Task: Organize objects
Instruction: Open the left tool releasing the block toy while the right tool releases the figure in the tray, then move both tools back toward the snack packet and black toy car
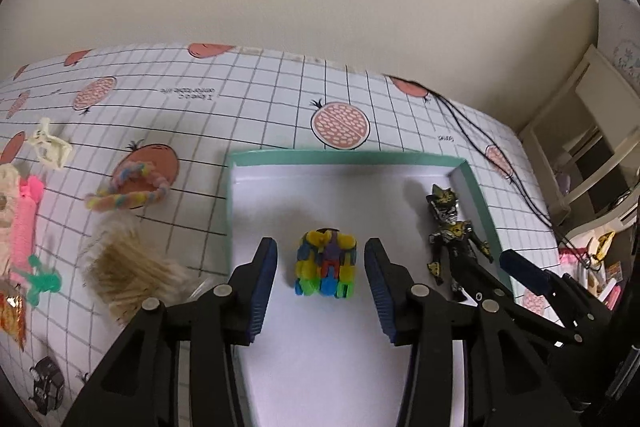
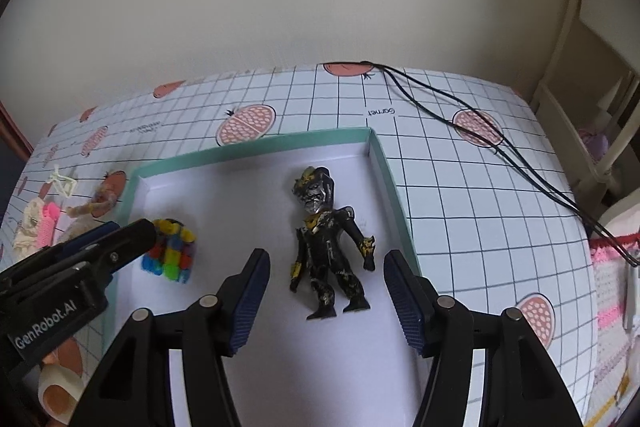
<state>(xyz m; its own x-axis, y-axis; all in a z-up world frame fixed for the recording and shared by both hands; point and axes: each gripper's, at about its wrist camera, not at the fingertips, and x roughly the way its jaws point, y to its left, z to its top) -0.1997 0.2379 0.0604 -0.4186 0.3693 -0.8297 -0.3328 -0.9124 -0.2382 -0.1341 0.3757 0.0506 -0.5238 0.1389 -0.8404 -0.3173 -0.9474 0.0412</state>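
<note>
Your left tongs (image 1: 320,275) stand open around the colourful block toy (image 1: 326,265), not touching it, on the floor of the green-edged box (image 1: 348,158) on the desk (image 1: 260,99). Your right tongs (image 2: 326,285) also gape, either side of the black figure (image 2: 328,243) lying at the box's right.

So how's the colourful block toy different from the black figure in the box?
The block toy is a compact cube of bright yellow, blue, green and red pieces; the figure is long-limbed, black with yellow and silver. The toy sits between the open left gripper, the figure between the open right gripper. Both rest in the teal-rimmed box.
</note>
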